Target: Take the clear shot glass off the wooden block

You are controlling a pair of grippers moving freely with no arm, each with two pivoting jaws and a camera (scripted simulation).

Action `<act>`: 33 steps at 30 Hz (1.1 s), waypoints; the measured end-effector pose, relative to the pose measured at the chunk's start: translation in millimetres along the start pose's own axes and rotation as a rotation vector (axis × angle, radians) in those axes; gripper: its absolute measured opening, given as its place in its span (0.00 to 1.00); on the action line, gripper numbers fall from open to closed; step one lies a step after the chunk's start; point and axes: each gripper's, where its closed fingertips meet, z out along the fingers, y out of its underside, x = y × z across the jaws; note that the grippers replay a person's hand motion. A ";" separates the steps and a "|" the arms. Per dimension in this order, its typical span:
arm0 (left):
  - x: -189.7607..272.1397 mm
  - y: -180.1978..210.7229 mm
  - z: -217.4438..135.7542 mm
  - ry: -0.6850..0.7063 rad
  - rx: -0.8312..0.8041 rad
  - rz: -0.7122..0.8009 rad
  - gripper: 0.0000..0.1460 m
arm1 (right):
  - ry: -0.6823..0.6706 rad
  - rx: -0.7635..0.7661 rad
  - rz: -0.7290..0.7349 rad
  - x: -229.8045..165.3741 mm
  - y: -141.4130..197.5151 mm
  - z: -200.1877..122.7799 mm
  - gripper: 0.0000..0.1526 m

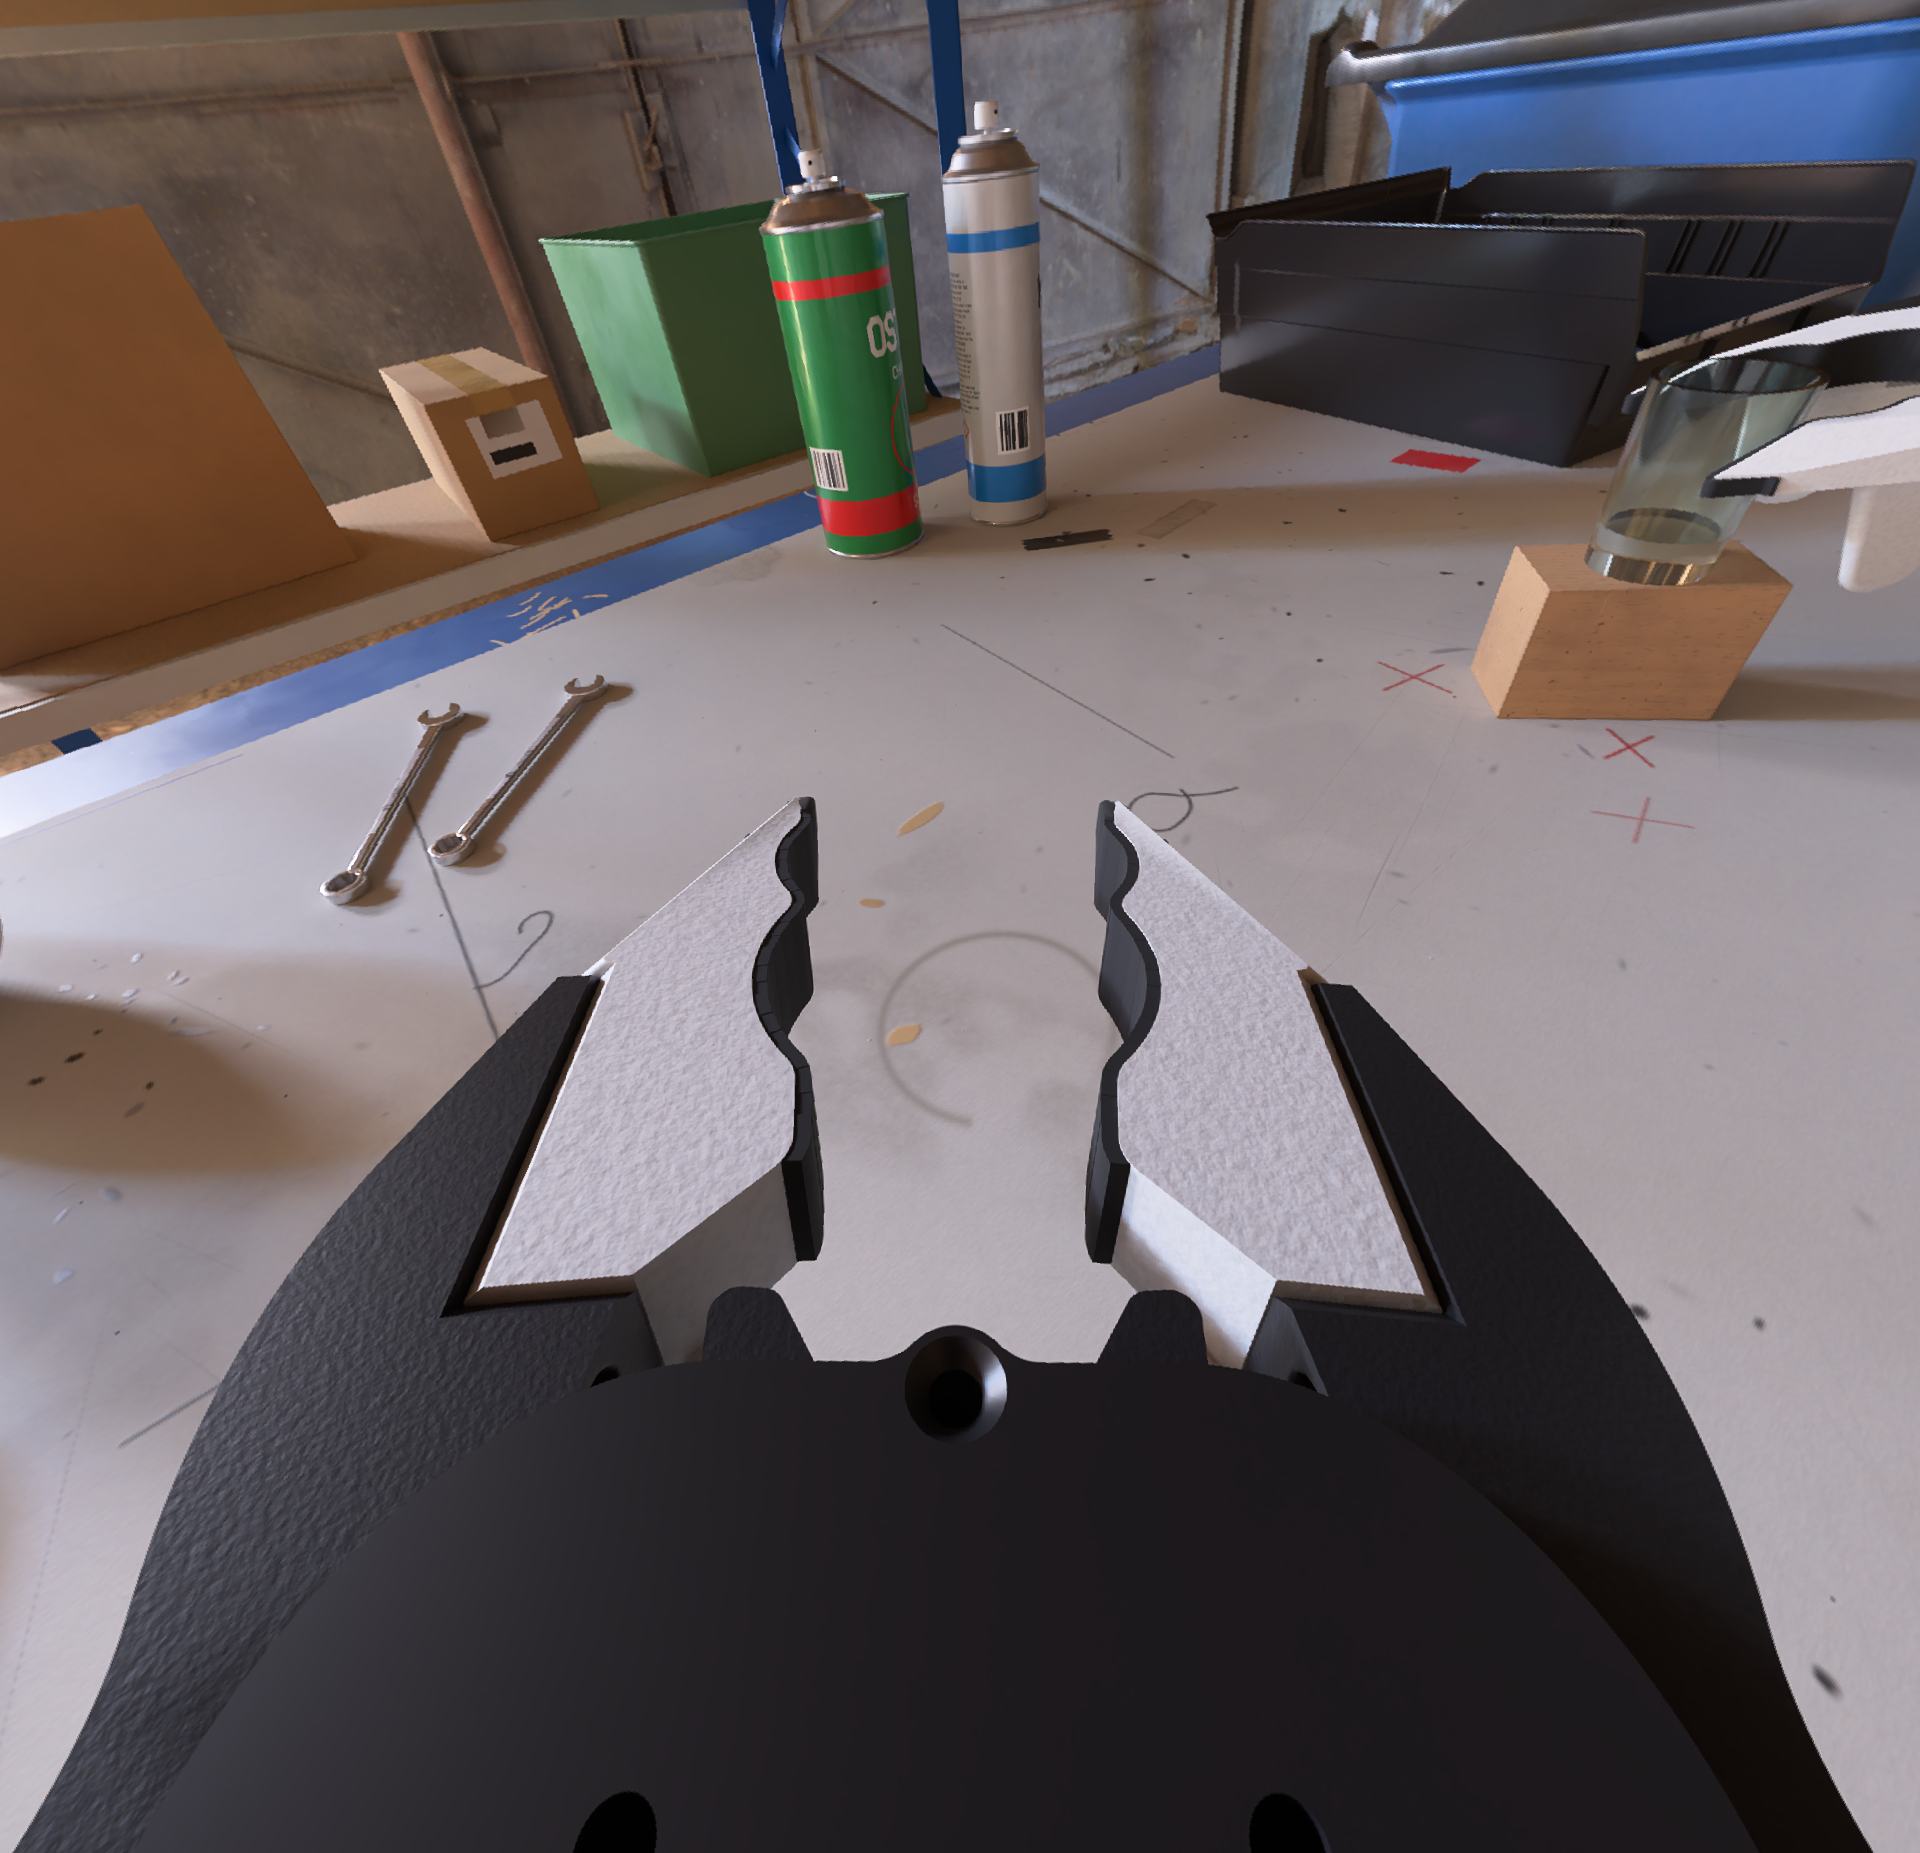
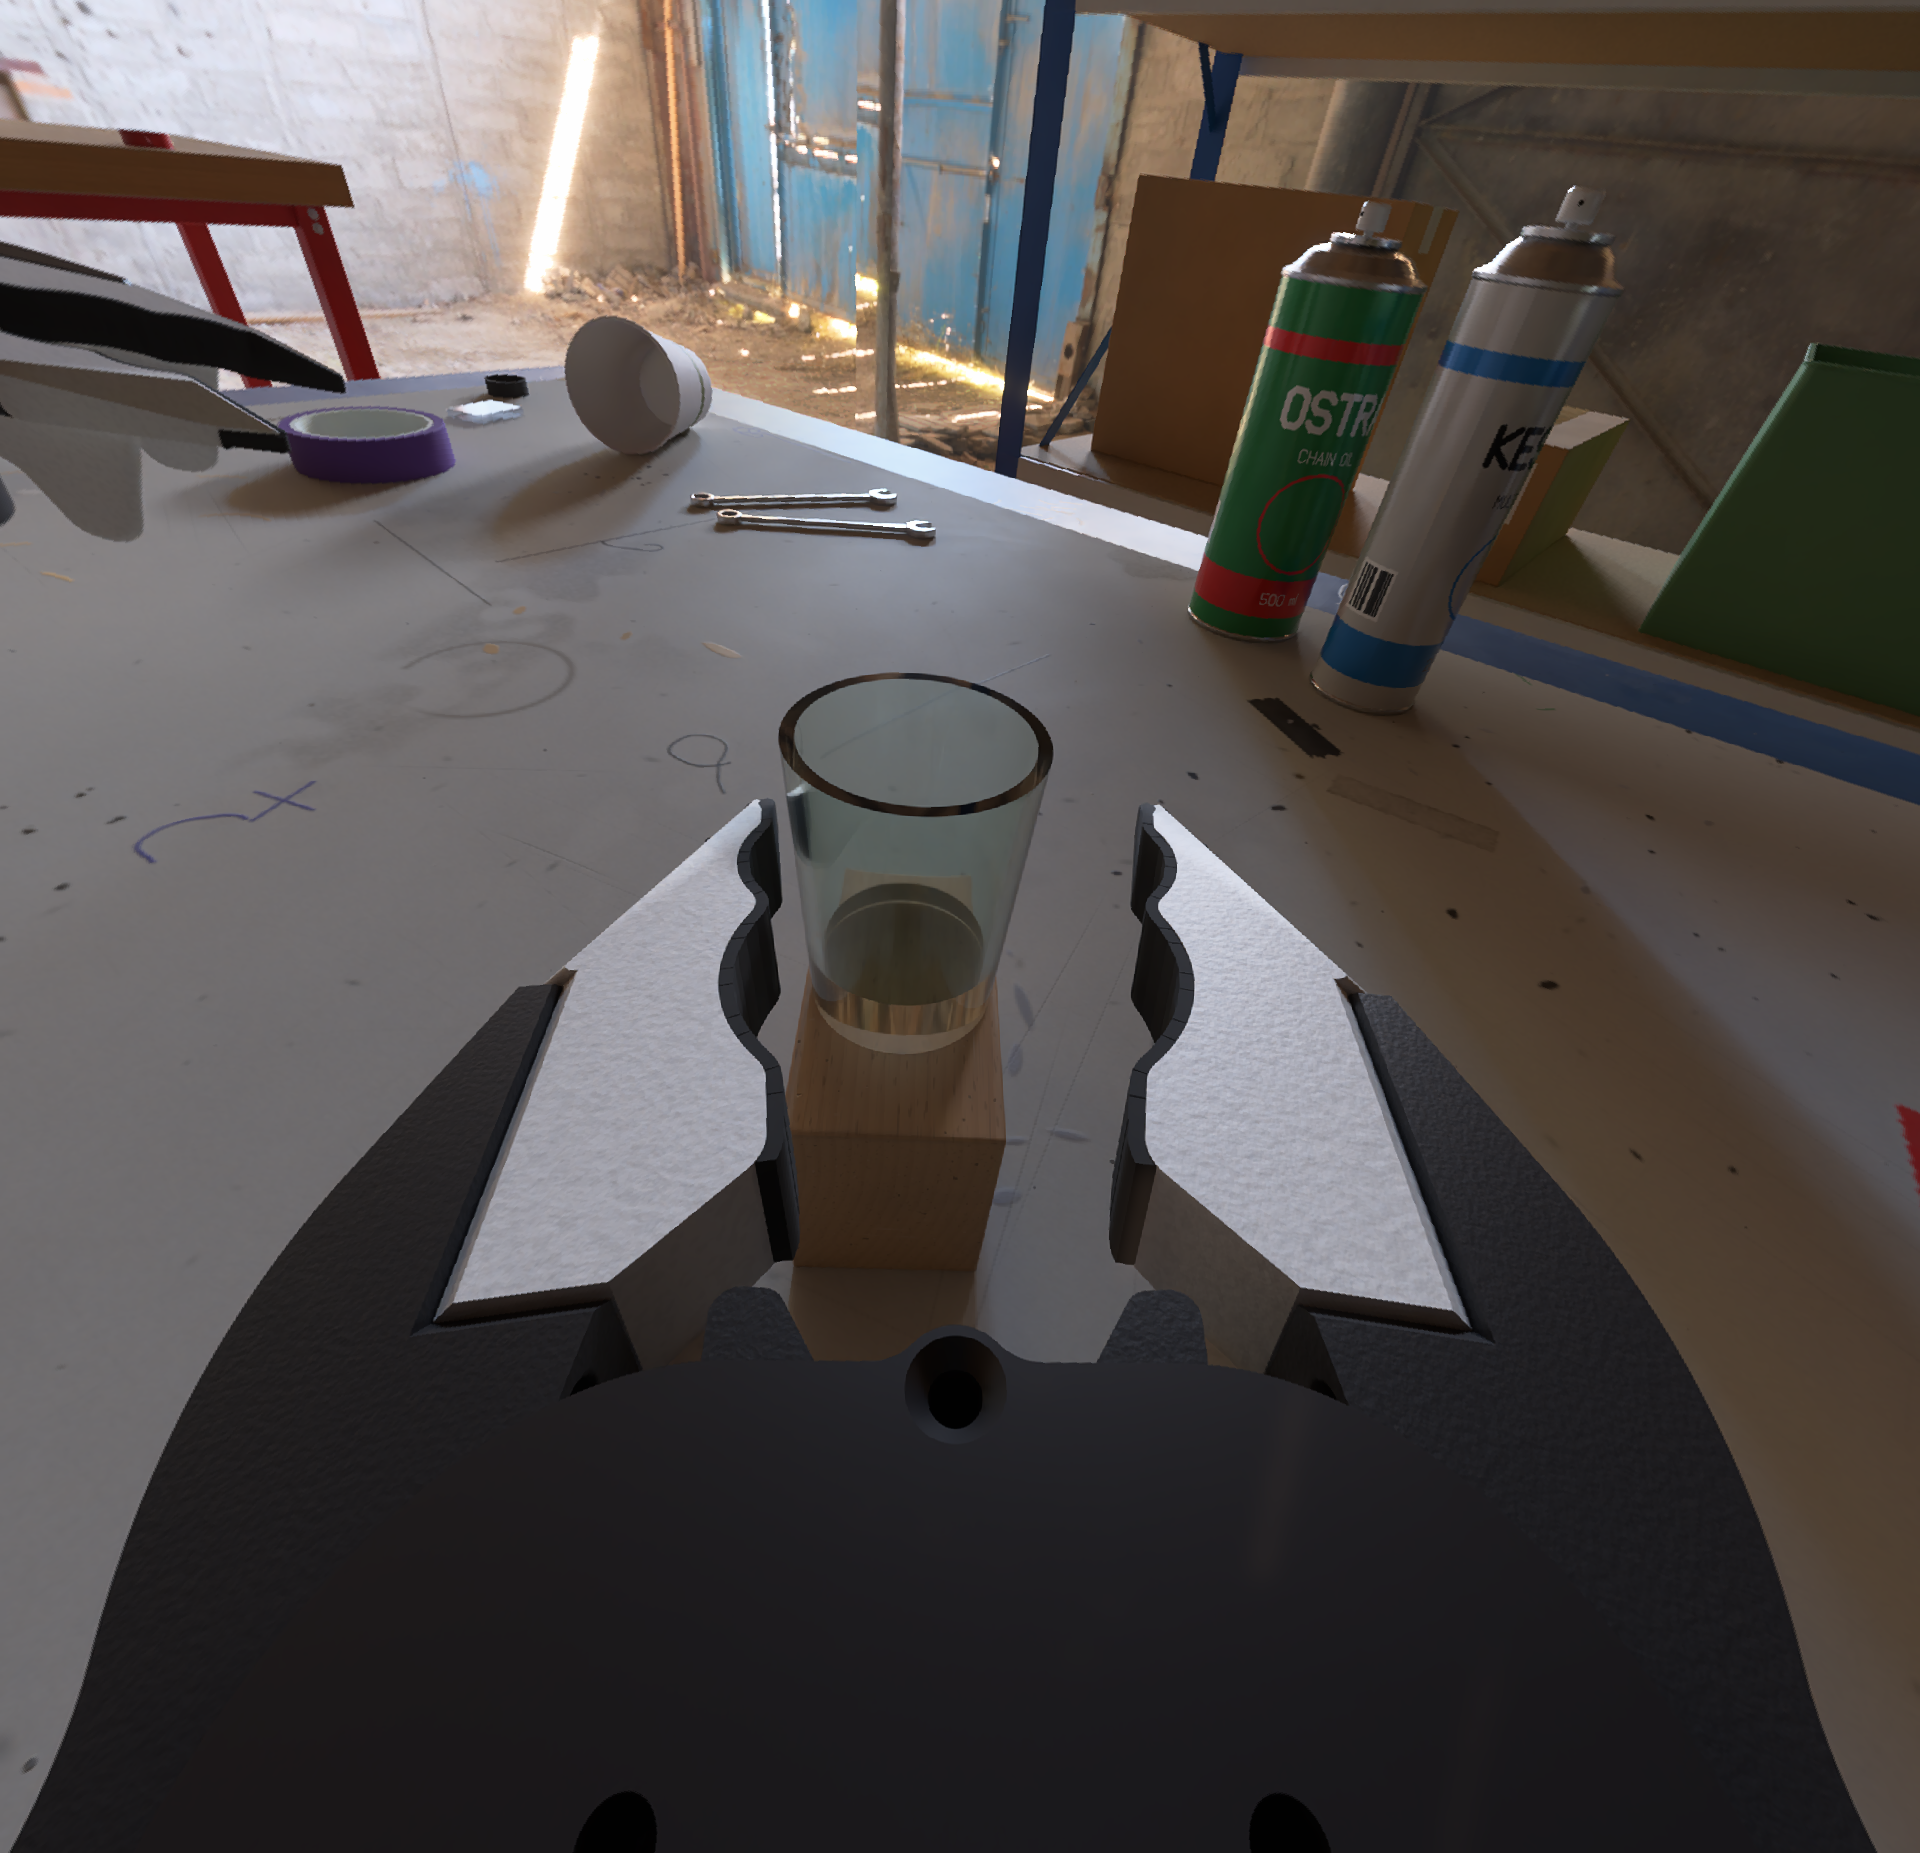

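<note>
The clear shot glass (image 2: 909,868) stands upright on the small wooden block (image 2: 894,1159) on the grey workbench. My right gripper (image 2: 956,811) is open, with a finger on each side of the glass. The left finger is very close to the glass wall and the right finger stands apart. In the left wrist view the glass (image 1: 1694,463) and block (image 1: 1621,650) sit at the far right, with the right gripper's white fingers (image 1: 1808,463) around the glass. My left gripper (image 1: 956,808) is open and empty above the bare bench.
A green spray can (image 2: 1309,432) and a white spray can (image 2: 1475,453) stand at the bench's back edge. Two wrenches (image 2: 821,513), a purple tape roll (image 2: 369,442) and a tipped white cup (image 2: 639,385) lie beyond. Black bins (image 1: 1455,328) and a green bin (image 1: 675,338) stand behind.
</note>
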 end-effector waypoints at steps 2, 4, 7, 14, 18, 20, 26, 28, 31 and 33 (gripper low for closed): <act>0.4 -0.1 -1.1 -0.002 0.004 0.004 0.37 | 0.000 -0.004 -0.010 -0.2 2.1 2.8 0.45; 0.9 0.8 -1.5 -0.004 0.004 0.009 0.37 | 0.003 -0.006 -0.019 -0.3 3.2 4.5 0.44; 1.4 3.6 -0.2 -0.012 -0.003 0.029 0.37 | 0.013 0.008 -0.024 0.8 2.2 4.2 0.44; 0.8 7.2 1.8 -0.011 -0.011 0.010 0.38 | 0.026 0.042 -0.015 3.1 -3.5 0.0 0.43; -5.7 8.8 1.4 -0.034 -0.017 0.006 0.39 | 0.025 0.052 -0.017 2.9 -5.4 -1.3 0.43; -8.8 10.6 1.6 -0.047 -0.025 0.005 0.39 | 0.023 0.052 -0.021 2.2 -5.2 -1.3 0.42; -12.4 11.0 0.8 -0.058 -0.031 0.006 0.39 | 0.011 0.030 -0.042 -1.0 -0.4 1.5 0.39; -12.5 9.7 -0.1 -0.061 -0.025 0.009 0.39 | 0.010 0.025 -0.054 -2.2 0.3 1.9 0.38; -13.3 9.1 -0.8 -0.066 -0.023 0.010 0.39 | 0.011 0.027 -0.067 -3.5 0.3 1.8 0.36; -13.6 9.1 -1.0 -0.067 -0.023 0.008 0.39 | 0.006 0.024 -0.071 -4.4 0.7 2.1 0.35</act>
